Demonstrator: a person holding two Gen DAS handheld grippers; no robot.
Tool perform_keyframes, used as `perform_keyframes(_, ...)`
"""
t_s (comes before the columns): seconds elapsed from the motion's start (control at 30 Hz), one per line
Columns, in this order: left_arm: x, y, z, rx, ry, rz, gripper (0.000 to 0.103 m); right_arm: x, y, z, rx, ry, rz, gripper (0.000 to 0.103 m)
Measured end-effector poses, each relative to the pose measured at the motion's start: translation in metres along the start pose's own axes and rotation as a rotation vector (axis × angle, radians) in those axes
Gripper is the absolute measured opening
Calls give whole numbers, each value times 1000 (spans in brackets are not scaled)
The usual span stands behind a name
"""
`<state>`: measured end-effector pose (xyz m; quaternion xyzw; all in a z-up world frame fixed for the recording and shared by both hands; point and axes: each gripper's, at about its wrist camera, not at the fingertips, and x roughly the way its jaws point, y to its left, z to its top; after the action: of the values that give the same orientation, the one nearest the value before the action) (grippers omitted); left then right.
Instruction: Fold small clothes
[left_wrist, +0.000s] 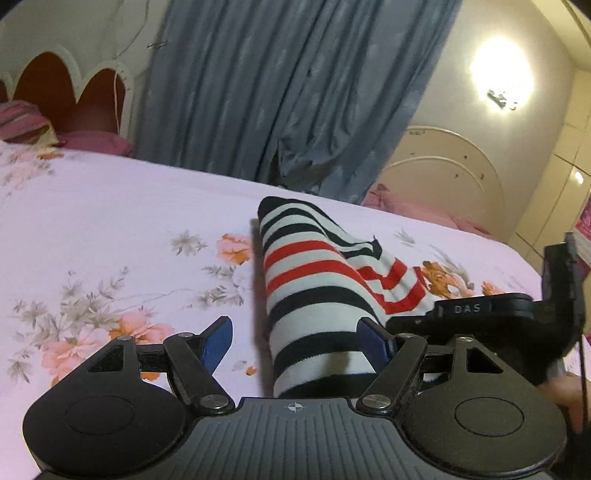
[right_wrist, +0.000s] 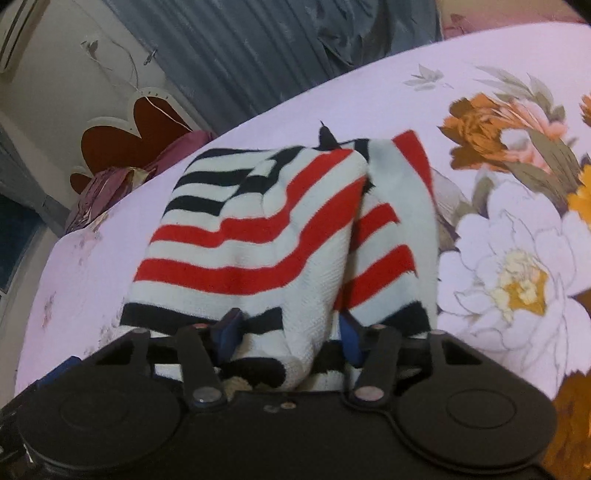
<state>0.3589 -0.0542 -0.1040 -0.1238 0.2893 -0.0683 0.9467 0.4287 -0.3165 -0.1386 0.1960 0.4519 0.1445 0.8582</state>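
A small knit garment with white, black and red stripes (left_wrist: 314, 280) lies folded and bunched on the floral bedsheet (left_wrist: 110, 229). My left gripper (left_wrist: 299, 338) is open, its blue-padded fingers spread on either side of the garment's near end. The other gripper's black body (left_wrist: 491, 317) shows to its right, against the garment. In the right wrist view the garment (right_wrist: 258, 236) fills the middle. My right gripper (right_wrist: 290, 332) is open too, with a fold of the cloth lying between its fingers; whether the pads touch it I cannot tell.
A grey-blue curtain (left_wrist: 280, 92) hangs behind the bed. A white and red headboard (left_wrist: 74, 88) and pink pillows (left_wrist: 26, 122) are at the far left. A cream cupboard (left_wrist: 450, 177) stands at the right. The sheet's large flowers (right_wrist: 509, 266) lie right of the garment.
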Motion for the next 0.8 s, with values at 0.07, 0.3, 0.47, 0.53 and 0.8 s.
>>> perform_keyframes(0.07,10,-3,1,-1,5,-11,73,-6,5,1,-26,-32,-8,25)
perform_keyframes(0.3,46,-25,3,-27,36,-104,73,-54,21,8,-255,-231,-141,19)
perform_keyframes(0.47,78,-30,-16,-11,137,-77,73,-28,-20,-3,-157,-91,-179,21)
perform_keyframes(0.53,81,-25,-19,-41,149,-86,74,-31,-24,-4,-128,-103,-158,24)
perform_keyframes(0.8,82,-28,-21,-50,152,-89,74,-75,-32,-14,-56,-109,-105,46)
